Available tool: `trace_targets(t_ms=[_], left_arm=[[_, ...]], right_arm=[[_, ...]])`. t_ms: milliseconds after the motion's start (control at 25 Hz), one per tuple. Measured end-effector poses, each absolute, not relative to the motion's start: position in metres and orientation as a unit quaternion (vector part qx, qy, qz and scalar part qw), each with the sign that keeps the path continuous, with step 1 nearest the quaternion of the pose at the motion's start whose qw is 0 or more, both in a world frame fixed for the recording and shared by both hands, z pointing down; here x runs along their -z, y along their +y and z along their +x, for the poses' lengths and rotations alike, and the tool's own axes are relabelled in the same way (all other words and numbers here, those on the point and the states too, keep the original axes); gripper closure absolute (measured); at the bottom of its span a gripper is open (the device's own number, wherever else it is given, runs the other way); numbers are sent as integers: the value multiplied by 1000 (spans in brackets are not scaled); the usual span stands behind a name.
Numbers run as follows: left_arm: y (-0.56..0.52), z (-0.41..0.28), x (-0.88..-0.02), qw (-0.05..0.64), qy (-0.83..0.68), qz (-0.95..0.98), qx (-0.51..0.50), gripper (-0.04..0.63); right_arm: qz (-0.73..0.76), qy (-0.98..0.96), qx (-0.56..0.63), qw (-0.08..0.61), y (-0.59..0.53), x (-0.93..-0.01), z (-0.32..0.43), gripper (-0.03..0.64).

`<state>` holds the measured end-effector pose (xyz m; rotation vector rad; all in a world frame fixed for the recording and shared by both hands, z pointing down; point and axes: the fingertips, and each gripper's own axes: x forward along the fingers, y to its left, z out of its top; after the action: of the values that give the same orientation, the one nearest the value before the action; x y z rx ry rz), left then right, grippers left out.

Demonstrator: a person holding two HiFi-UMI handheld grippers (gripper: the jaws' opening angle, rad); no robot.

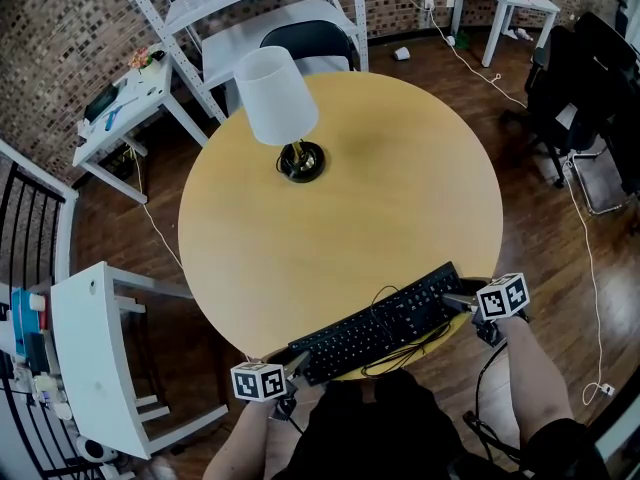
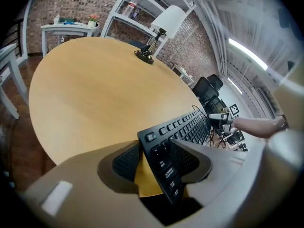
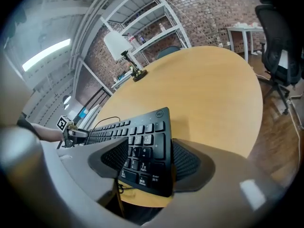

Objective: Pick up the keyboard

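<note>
At the far left of the head view a white side table (image 1: 95, 358) stands on the wooden floor, well apart from the round desk (image 1: 340, 218). The left claw (image 1: 298, 363) sits at the desk's near edge, at the left end of the black keyboard (image 1: 385, 323). In the left gripper view that end stands tilted between the jaws. The right-hand pad (image 2: 190, 160) lies against the keys, while a wedge of yellow desk shows between the other pad and the keyboard's underside, so this claw is released, not clamped.

The keyboard runs slantwise along the desk's near edge, its left end lower in the head view than its right. Both ends reach out to the rim. Its cable (image 1: 410, 353) loops just below it, over the edge. Farther up the desk, well apart from the keyboard, stands a lamp (image 1: 278, 98) with a white shade.

The right claw (image 1: 455, 301) is at the keyboard's right end. In the right gripper view the number-pad end fills the space between the jaws, one pad over the keys and the other against the underside: clenched on the keyboard. To the right, a black chair (image 1: 590, 78) stands on the floor.
</note>
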<state>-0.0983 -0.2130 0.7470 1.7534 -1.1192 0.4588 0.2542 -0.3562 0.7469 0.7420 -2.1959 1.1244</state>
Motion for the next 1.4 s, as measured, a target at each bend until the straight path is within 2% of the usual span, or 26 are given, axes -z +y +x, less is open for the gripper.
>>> trace_targets(t_ms=[120,520,1040,1200,1400], left_arm=[[-213,-97,-746,485,-457,721,-187,399],[-214,-97,-745,490,-453,722,-180,405],[-214,-99,-747,493,-454,721,-175,408],[-215,-103,-746,497,-457,718,-170,407],[-218,-104,-743,500,-460,718,-152,407]], right_arm=[[271,-818,-427,277,-356,-746,256,349],[260,-809,-471,238,-360,-740,258,382],[231,-802,-499,235,-359,-740,257,385],[226,-803,-502,228,-353,-735,257,414],[216,-799,-518,218,-349,-735,260,415]])
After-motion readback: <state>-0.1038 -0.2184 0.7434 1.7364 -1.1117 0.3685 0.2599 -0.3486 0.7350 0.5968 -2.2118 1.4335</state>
